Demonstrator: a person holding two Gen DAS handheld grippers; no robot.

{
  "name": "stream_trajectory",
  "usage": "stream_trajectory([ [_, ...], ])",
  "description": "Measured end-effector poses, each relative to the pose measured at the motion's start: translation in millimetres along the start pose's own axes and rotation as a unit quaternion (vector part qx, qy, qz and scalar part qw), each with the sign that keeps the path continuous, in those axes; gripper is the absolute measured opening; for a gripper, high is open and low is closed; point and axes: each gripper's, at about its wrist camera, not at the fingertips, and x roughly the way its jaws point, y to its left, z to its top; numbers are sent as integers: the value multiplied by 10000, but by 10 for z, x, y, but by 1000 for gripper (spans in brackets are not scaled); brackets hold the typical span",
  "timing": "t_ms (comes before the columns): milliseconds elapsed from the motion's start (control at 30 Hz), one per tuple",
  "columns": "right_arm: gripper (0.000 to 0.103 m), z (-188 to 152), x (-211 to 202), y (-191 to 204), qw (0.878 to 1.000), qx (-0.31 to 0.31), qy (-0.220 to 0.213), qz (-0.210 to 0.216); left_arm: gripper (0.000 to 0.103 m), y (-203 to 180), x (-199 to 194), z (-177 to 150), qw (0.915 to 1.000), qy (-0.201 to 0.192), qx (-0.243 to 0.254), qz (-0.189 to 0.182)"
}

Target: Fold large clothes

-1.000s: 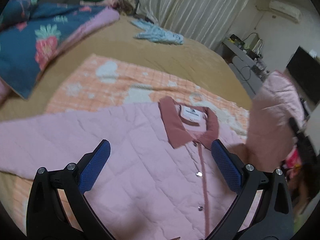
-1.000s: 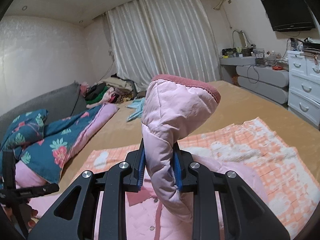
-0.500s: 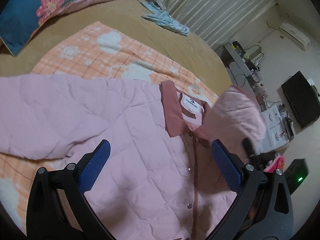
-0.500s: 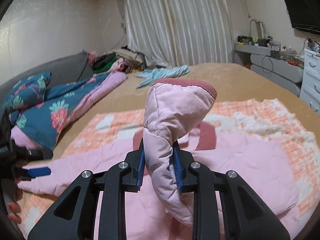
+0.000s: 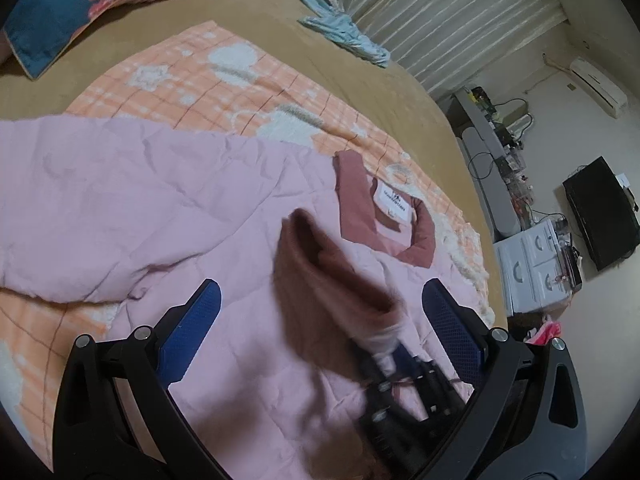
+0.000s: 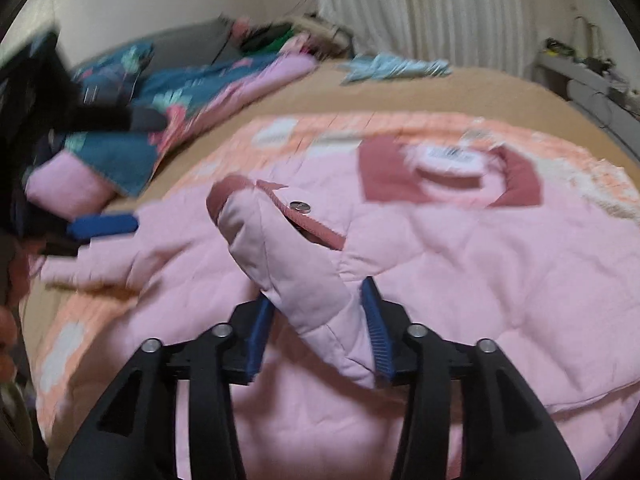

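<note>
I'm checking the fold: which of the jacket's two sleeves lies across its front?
The sleeve between the right gripper's opening jaws, its dark pink cuff on the chest. The other sleeve lies spread out sideways over the orange blanket.

I see the bed (image 5: 360, 76), covered in tan, filling most of the frame. On it lie an orange checked blanket (image 5: 208, 80) at centre, a blue floral quilt (image 5: 52, 4) at upper left, and a light blue garment (image 5: 344, 36) near the top.
</note>
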Motion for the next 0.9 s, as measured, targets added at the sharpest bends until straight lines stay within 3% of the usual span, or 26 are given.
stream_trajectory([
  [33,57,-22,0,13,10000,-5,36,88,94,16,12,-8,10000,25,-14,10],
  [100,79,-47,-69,5,9993,108,76,358,94,51,70,-46,9999,134,-39,47],
  [167,84,-56,-200,-35,9985,208,-7,497,94,93,147,-91,9995,281,-96,68],
  [333,86,-85,-529,-281,9999,96,-112,70,94,151,477,-307,9962,804,-341,-30],
  [500,86,-136,-737,-687,9982,287,-125,-508,91,108,706,-459,9949,887,-469,94],
  [567,86,-173,-851,-881,9966,429,-182,-678,76,33,757,-476,9955,851,-340,234],
  [633,86,-195,-908,-1043,9949,516,-221,-838,45,-15,767,-471,9959,807,-279,290],
  [667,86,-208,-950,-1134,9936,572,-248,-941,44,-70,780,-471,9959,791,-147,425],
  [800,86,-267,-1116,-1479,9890,872,-349,-1144,23,-237,769,-455,9957,661,356,551],
  [900,86,-309,-1239,-1694,9847,1033,-432,-1336,18,-421,635,-355,9941,365,809,620],
])
